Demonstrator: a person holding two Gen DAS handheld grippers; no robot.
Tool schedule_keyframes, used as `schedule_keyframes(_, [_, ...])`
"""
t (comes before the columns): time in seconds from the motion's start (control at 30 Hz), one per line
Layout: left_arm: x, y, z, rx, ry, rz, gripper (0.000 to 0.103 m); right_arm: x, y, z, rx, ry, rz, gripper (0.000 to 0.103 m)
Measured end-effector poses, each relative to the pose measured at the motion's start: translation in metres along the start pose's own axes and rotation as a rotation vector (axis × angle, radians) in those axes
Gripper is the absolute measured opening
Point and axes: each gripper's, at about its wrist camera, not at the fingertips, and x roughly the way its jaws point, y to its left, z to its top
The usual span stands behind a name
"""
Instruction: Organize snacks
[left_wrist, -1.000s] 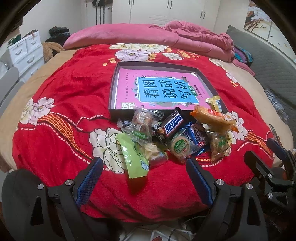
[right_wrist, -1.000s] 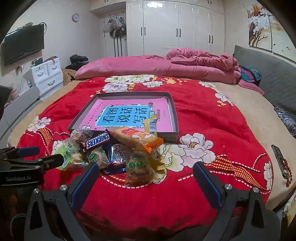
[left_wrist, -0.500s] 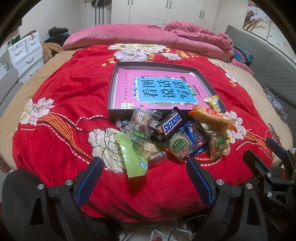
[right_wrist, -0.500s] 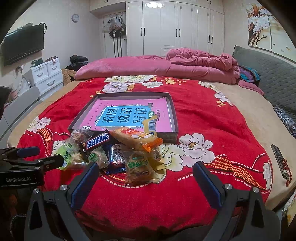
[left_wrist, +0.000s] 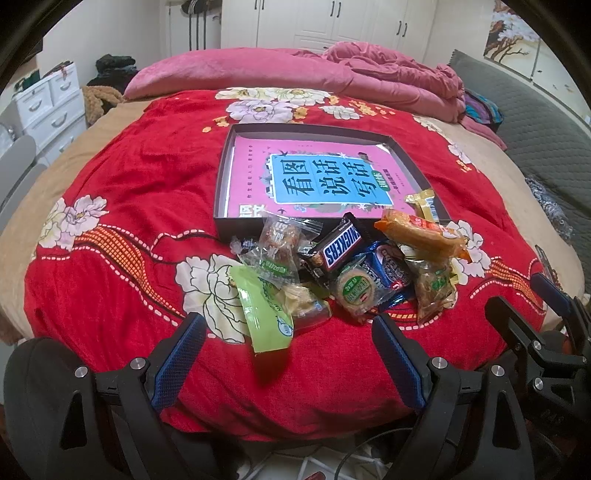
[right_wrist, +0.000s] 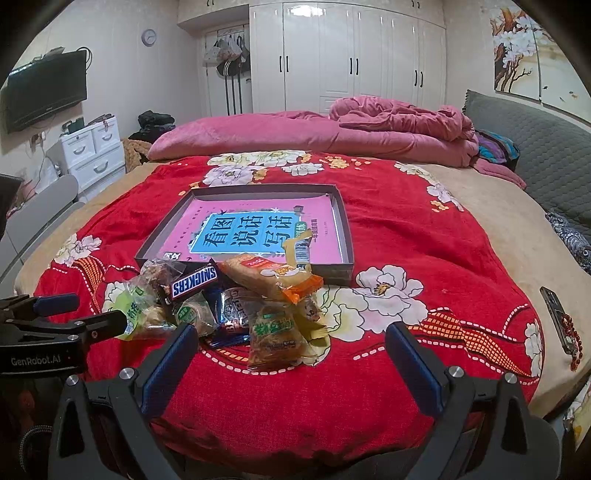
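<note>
1. a shallow grey tray (right_wrist: 345, 236) lies on the red flowered bedspread (right_wrist: 406, 229), with a pink book (right_wrist: 255, 229) flat inside it.
2. a small yellow packet (right_wrist: 300, 248) leans over the tray's near rim, toward its right corner.
3. just in front of the tray, a pile of snacks rests on the bedspread: a snickers bar (right_wrist: 194, 282), an orange packet (right_wrist: 271, 277) lying on top, a blue wrapper (right_wrist: 231, 314), and a clear bag with a green label (right_wrist: 275, 334) nearest the camera.
4. the right gripper (right_wrist: 290, 363) hangs in front of the pile, fingers spread wide and empty.
5. left of the tray and nearer the camera, the left gripper (right_wrist: 74, 317) enters from the edge, its tip beside a green packet (right_wrist: 129, 312).
6. far right of the tray, a phone (right_wrist: 557, 314) lies near the bed's edge.
</note>
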Motion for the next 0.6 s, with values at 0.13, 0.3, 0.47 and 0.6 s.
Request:
schedule_keyframes(0.13, [0.0,-0.001,0.001,0.001,-0.001,-0.003,0.092,0.0,0.0,0.0,0.001,0.0,0.001,0.102])
schedule_keyframes(0.3, [0.001,0.0,0.001,-0.004,0.003,-0.004,0.092,0.001,-0.001,0.0,0.005,0.006,0.005,0.102])
schedule_keyframes(0.47, [0.003,0.007,0.003,-0.022,0.011,-0.009,0.092,0.006,-0.006,0.002,0.032,0.016,0.009,0.102])
schedule_keyframes(0.6, [0.004,0.011,0.006,-0.031,0.011,-0.009,0.092,0.008,-0.009,0.002,0.048,0.022,0.013,0.102])
